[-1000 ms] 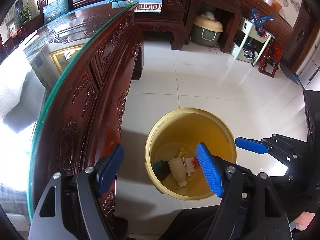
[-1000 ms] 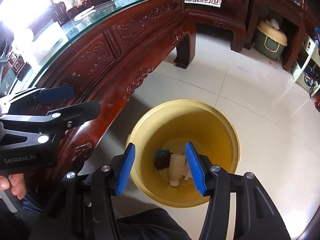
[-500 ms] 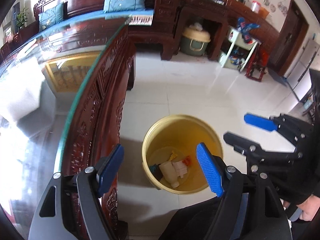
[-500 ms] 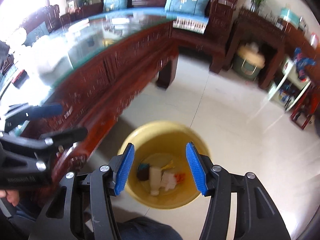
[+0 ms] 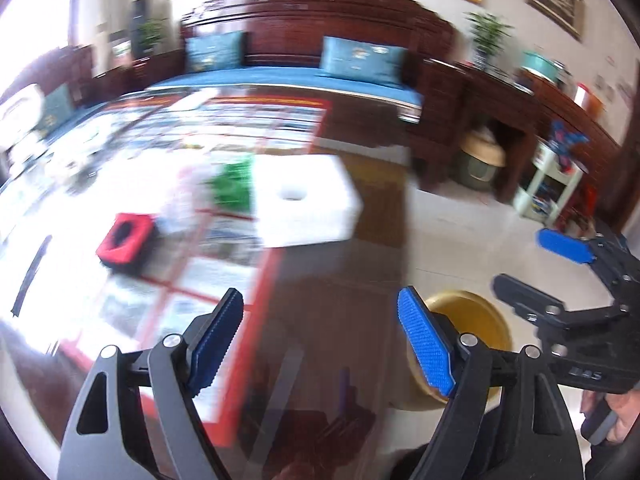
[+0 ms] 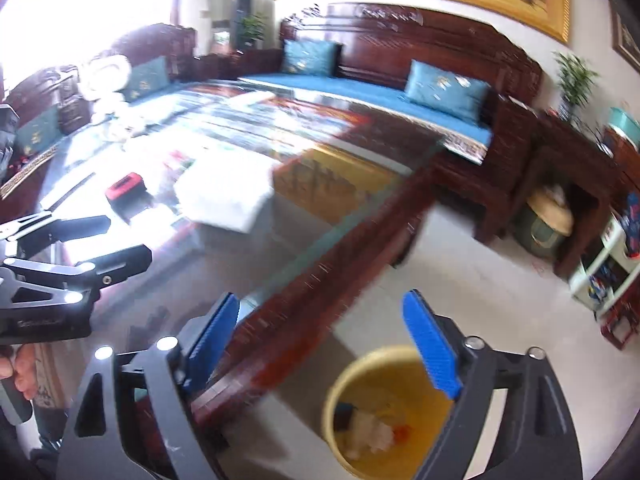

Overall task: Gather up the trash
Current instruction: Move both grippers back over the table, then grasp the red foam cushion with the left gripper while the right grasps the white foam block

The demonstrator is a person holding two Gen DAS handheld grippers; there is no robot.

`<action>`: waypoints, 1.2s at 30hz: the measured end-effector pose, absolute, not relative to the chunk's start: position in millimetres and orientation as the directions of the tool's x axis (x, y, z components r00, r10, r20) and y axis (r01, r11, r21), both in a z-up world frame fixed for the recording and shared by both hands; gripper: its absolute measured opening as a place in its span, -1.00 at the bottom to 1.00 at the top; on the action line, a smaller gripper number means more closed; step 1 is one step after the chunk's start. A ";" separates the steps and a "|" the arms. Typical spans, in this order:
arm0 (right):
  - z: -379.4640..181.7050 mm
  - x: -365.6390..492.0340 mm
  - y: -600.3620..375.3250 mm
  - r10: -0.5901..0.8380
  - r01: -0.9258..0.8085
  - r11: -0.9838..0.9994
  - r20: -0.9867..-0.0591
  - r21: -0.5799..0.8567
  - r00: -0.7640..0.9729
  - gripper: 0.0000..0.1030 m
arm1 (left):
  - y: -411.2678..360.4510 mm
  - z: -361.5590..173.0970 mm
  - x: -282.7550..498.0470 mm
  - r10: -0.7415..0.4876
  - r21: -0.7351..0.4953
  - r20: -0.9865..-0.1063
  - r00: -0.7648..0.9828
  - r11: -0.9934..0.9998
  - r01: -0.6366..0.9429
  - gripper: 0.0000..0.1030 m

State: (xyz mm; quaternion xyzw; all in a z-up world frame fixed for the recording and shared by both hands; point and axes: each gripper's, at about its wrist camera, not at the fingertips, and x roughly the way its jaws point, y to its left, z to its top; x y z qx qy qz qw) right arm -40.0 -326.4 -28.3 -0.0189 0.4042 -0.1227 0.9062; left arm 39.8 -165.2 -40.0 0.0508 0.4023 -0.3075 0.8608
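Lying below right claw [image 6: 322, 344]: bin [image 6: 340, 384]

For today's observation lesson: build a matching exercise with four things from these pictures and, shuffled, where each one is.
Things:
1. yellow bin
2. white foam block
3. red box
4. blue cushion

Places:
A. on the sofa
B. on the floor beside the table
C. on the glass tabletop, left of the white block
D. on the glass tabletop, near its right edge

Pairs: 1-B, 2-D, 3-C, 4-A
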 end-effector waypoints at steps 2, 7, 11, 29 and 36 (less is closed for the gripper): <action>-27.5 -23.9 -308.0 -0.214 0.177 0.976 -0.720 -0.128 0.661 0.66 | -144.3 -41.1 55.4 -0.461 -0.160 -0.729 0.507 0.834 0.529 0.55; -27.9 10.1 -270.8 -0.171 0.130 0.985 -0.707 -0.113 0.686 0.70 | -101.1 -49.7 84.0 -0.413 -0.157 -0.742 0.528 0.872 0.463 0.69; -34.5 30.5 -250.6 -0.135 0.108 0.991 -0.713 -0.083 0.688 0.71 | -71.4 -54.5 98.4 -0.387 -0.143 -0.738 0.553 0.890 0.433 0.78; -57.0 72.9 -234.5 -0.090 0.106 0.994 -0.743 -0.026 0.664 0.73 | -75.0 -101.5 207.2 -0.301 -0.096 -0.820 0.487 0.911 0.401 0.79; -70.6 86.4 -242.3 -0.078 0.110 0.994 -0.762 -0.010 0.642 0.73 | -88.5 -117.6 228.3 -0.282 -0.075 -0.847 0.452 0.903 0.423 0.92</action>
